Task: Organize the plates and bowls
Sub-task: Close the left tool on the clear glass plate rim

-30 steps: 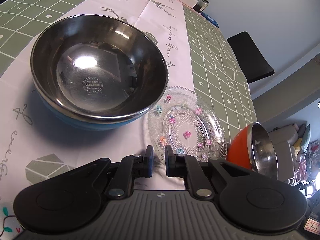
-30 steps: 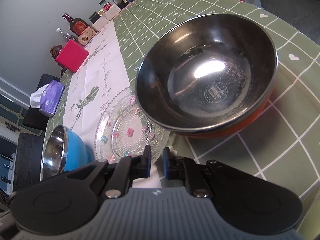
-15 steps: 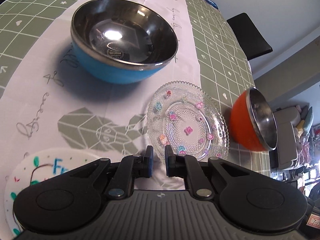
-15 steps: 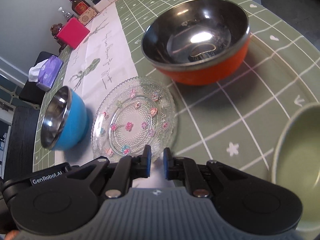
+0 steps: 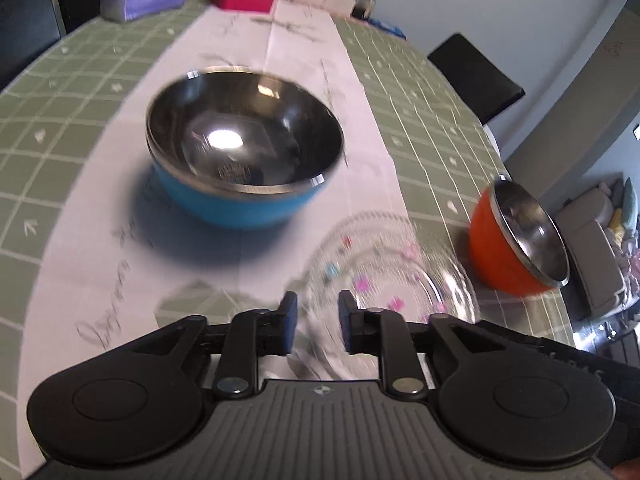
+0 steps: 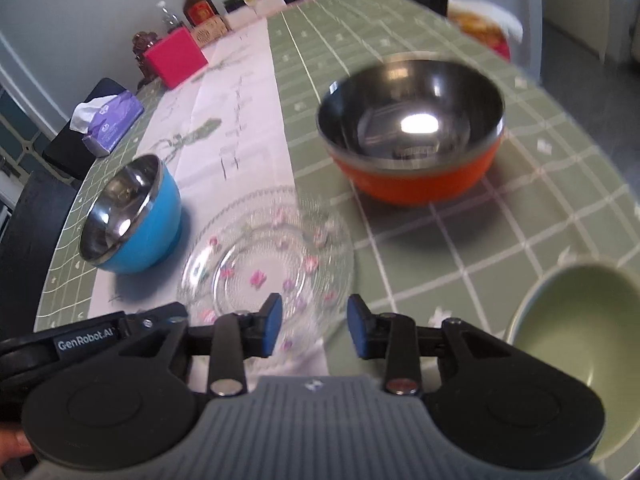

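A blue steel-lined bowl [image 5: 244, 156] stands on the white runner, ahead of my left gripper [image 5: 314, 322]. A clear glass plate with coloured dots [image 5: 392, 272] lies just ahead and right of that gripper's fingertips. An orange steel-lined bowl [image 5: 516, 240] stands at the right. My left gripper is open and empty. In the right wrist view my right gripper [image 6: 314, 326] is open and empty above the near rim of the glass plate [image 6: 264, 260]. The orange bowl [image 6: 412, 132] is ahead right, the blue bowl [image 6: 130, 212] at the left, a pale green bowl [image 6: 588, 332] at the near right.
A purple tissue pack [image 6: 110, 118], a pink box [image 6: 176, 56], bottles and jars [image 6: 200, 12] stand at the table's far end. Black chairs [image 5: 476, 76] stand beside the green checked tablecloth [image 6: 500, 236]. The left gripper's body [image 6: 80, 336] shows at the near left.
Both grippers have opened from nearly shut. Both have pulled back and tilted up, so more of the far table shows. The bowls and the plate stay in place.
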A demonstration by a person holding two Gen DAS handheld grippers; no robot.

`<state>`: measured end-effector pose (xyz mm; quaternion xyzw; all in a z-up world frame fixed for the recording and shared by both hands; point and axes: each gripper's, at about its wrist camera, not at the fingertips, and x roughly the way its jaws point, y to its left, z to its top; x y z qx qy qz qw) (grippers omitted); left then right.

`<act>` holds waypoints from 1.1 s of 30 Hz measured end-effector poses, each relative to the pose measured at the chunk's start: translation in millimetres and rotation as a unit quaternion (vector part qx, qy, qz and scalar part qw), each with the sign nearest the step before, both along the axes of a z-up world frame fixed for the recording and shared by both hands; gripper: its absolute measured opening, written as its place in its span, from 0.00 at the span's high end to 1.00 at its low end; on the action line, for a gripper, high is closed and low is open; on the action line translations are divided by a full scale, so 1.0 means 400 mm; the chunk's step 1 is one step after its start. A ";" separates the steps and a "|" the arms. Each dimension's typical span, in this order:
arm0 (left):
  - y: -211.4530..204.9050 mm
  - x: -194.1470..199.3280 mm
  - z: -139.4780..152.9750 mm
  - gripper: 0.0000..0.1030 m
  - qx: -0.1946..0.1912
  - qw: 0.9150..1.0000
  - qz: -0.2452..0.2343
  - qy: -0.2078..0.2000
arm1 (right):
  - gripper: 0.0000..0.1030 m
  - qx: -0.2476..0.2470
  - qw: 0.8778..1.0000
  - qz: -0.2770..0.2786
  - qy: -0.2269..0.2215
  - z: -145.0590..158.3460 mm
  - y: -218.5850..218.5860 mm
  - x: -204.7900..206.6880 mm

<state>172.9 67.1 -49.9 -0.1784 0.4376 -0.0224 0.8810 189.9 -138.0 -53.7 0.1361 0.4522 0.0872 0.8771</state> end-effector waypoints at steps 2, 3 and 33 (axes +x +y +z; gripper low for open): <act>0.011 0.014 -0.008 0.74 -0.010 1.000 -0.004 -0.005 | 0.64 -0.004 1.000 0.001 -0.011 0.003 -0.004 0.017; 0.015 0.020 -0.014 0.74 -0.018 1.000 -0.004 -0.004 | 0.64 -0.001 1.000 0.001 -0.009 0.001 -0.009 0.026; 0.020 0.045 -0.060 0.87 -0.045 0.999 -0.025 0.002 | 0.90 0.069 0.996 -0.031 0.051 -0.076 -0.060 0.087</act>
